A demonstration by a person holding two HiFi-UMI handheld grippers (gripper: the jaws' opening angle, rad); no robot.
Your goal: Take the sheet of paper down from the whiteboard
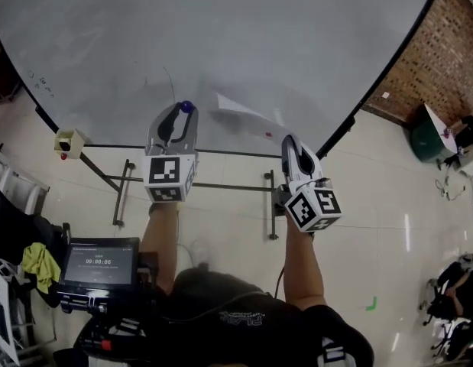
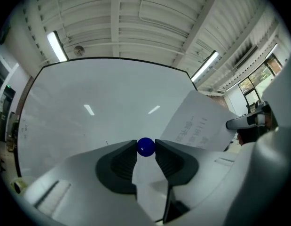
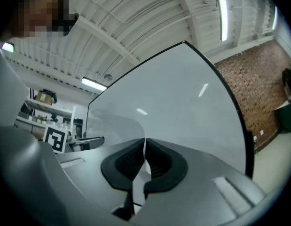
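Left claw (image 2: 145, 149) partly open, pinching a small blue ball (image 2: 145, 147) at its tips. Right claw (image 3: 145, 147) clamped tight on the edge of the sheet of paper (image 2: 197, 121). The sheet curls in front of the whiteboard (image 1: 221, 44). Board stand (image 1: 198, 183) below; brick wall (image 1: 419, 67) on the right.

Sheet of paper (image 3: 124, 128) between closed jaws

The whiteboard (image 1: 221, 44) stands on a dark metal frame (image 1: 198, 186) on the pale tiled floor (image 1: 389, 205). Faint scribbles (image 1: 39, 82) mark its left edge, with a small cream box (image 1: 69, 141) at the lower left corner. A green mark (image 1: 370, 304) lies on the floor, near right.
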